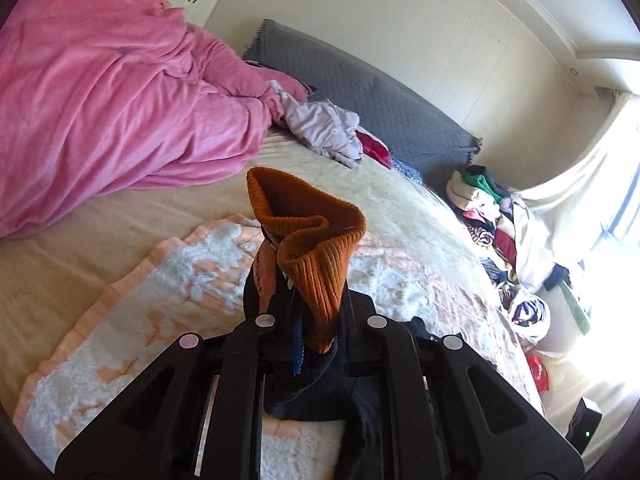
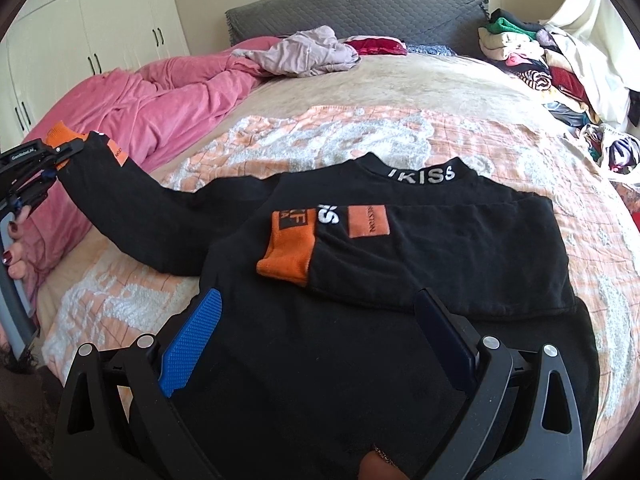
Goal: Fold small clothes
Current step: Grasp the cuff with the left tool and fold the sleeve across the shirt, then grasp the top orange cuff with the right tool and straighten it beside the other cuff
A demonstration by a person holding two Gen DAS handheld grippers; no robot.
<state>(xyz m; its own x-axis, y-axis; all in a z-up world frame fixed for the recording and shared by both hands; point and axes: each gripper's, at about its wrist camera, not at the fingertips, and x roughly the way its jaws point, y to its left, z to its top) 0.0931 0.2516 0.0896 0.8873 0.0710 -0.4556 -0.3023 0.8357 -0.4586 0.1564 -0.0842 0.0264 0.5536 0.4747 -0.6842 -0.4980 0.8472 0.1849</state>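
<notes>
"Orange cuff (image 1: 316,248) sits clamped in your left gripper (image 1: 310,322), sleeve lifted off the sweater (image 2: 360,340) on the bed (image 2: 460,92)."

"Right gripper (image 2: 326,344)?"

"Fingers apart, above the sweater. Lay that sleeve flat across the chest."

Home bedroom: bed (image 2: 440,92), pink duvet (image 1: 100,100), wardrobe doors (image 2: 100,16), clothes heap (image 2: 540,68).

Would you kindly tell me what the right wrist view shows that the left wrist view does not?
Only the right wrist view shows the whole black sweater spread on the bed, one sleeve folded across its chest, a hand, and the open right gripper.

Only the left wrist view shows the ribbed orange cuff close up, poking out past the left gripper's shut fingers.

Both show the left gripper clamping that cuff, the pink blanket, and the grey pillow.
</notes>
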